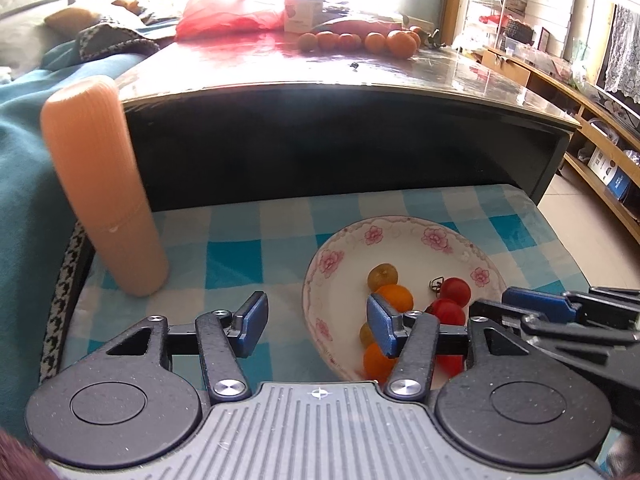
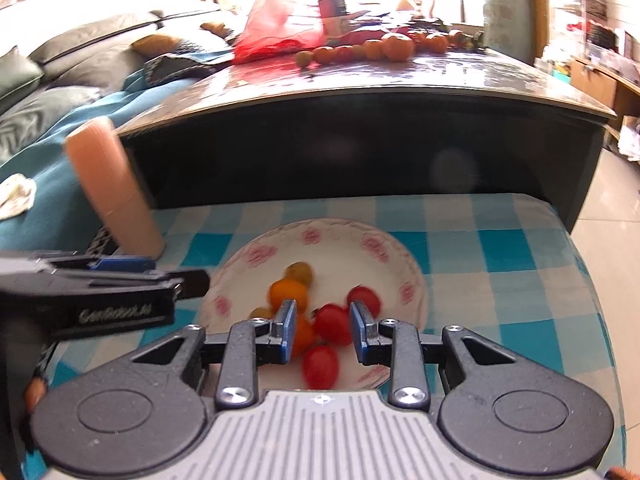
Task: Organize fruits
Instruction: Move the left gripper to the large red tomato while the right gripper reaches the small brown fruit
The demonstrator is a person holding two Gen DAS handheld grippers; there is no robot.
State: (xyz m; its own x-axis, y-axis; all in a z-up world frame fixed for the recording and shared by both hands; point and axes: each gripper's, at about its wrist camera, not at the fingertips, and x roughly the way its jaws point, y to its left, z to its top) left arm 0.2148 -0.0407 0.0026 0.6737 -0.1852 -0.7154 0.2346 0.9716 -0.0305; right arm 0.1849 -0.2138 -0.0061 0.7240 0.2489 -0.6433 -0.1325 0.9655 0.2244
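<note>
A white plate with a pink flower rim (image 1: 400,227) (image 2: 404,256) lies on a blue checked cloth. It holds several small tomatoes: red ones (image 1: 455,291) (image 2: 332,323), orange ones (image 1: 395,298) (image 2: 286,290) and a yellow-green one (image 1: 383,276) (image 2: 301,272). My left gripper (image 1: 318,324) is open low over the plate's left rim, nothing between its fingers; in the right wrist view it (image 2: 160,274) comes in from the left. My right gripper (image 2: 324,330) (image 1: 516,304) is open over the plate, one red tomato lying in the gap between its fingers. That view is motion-blurred.
A tall peach-coloured cylinder (image 1: 104,188) (image 2: 112,184) stands on the cloth left of the plate. Behind rises a dark coffee table (image 1: 340,136) carrying several oranges (image 1: 376,42) (image 2: 384,48) and a red plastic bag (image 1: 228,16). A sofa with a teal blanket (image 1: 24,184) is at left.
</note>
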